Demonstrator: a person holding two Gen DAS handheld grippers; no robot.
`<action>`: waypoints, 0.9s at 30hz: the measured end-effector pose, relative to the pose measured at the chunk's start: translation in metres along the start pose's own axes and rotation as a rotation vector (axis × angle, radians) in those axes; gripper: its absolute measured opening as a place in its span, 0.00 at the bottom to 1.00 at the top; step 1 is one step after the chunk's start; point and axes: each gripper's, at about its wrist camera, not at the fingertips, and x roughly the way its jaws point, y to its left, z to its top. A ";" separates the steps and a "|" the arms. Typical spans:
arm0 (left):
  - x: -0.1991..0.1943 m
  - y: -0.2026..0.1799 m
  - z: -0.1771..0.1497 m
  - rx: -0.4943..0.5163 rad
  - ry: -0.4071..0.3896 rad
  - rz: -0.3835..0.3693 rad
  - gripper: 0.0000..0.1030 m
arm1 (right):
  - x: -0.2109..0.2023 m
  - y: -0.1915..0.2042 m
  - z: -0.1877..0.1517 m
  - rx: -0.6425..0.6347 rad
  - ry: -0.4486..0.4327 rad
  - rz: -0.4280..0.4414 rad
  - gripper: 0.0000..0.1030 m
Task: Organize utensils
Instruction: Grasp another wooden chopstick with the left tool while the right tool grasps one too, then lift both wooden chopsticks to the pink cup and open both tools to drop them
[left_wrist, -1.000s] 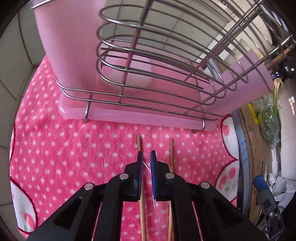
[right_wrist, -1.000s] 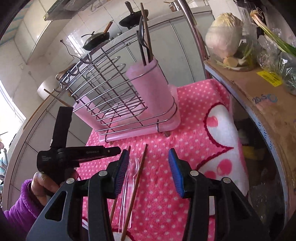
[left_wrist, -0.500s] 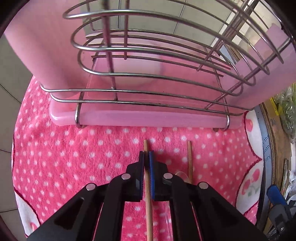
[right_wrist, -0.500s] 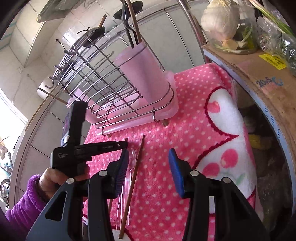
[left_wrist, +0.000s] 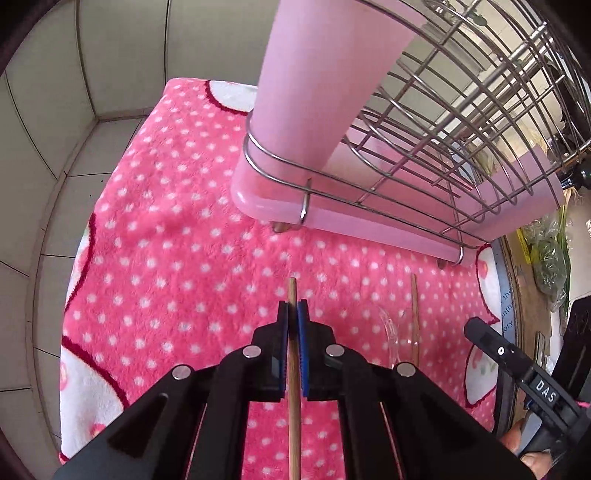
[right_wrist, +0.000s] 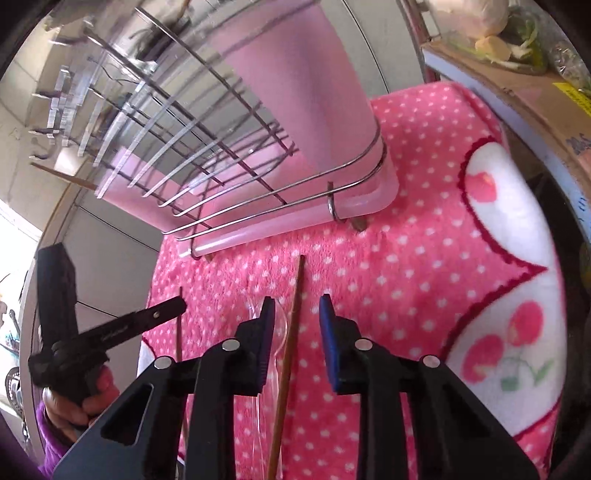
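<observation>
Left wrist: left gripper (left_wrist: 292, 314) clamped on one wooden chopstick (left_wrist: 294, 398) above pink dotted towel (left_wrist: 177, 236), near dish rack (left_wrist: 388, 177). Right wrist: right gripper (right_wrist: 296, 314) jaws apart, closing around second chopstick (right_wrist: 291, 325) beside clear spoon (right_wrist: 279, 332), not yet pressing.

The towel (left_wrist: 177, 229) is fluffy pink cloth with white dots, matt and rough. The rack (left_wrist: 461, 122) is thin, shiny metal wire over a smooth, glossy pink plastic tray (left_wrist: 332, 218), with a matt pink plastic cup (left_wrist: 325, 74) in it. The two chopsticks (left_wrist: 294, 406) (right_wrist: 291, 325) look like bare, matt wood. The spoon (right_wrist: 284, 328) is clear glossy plastic. The box (right_wrist: 524, 96) is dull brown cardboard.
</observation>
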 end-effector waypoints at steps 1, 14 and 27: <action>0.000 0.004 0.001 -0.010 0.001 0.001 0.04 | 0.006 0.001 0.003 0.014 0.015 -0.001 0.24; 0.024 0.024 0.006 -0.001 0.044 0.024 0.05 | 0.064 0.026 0.015 -0.032 0.102 -0.190 0.24; 0.039 -0.005 0.012 0.086 0.072 0.103 0.07 | 0.023 -0.004 0.001 -0.021 0.073 -0.248 0.06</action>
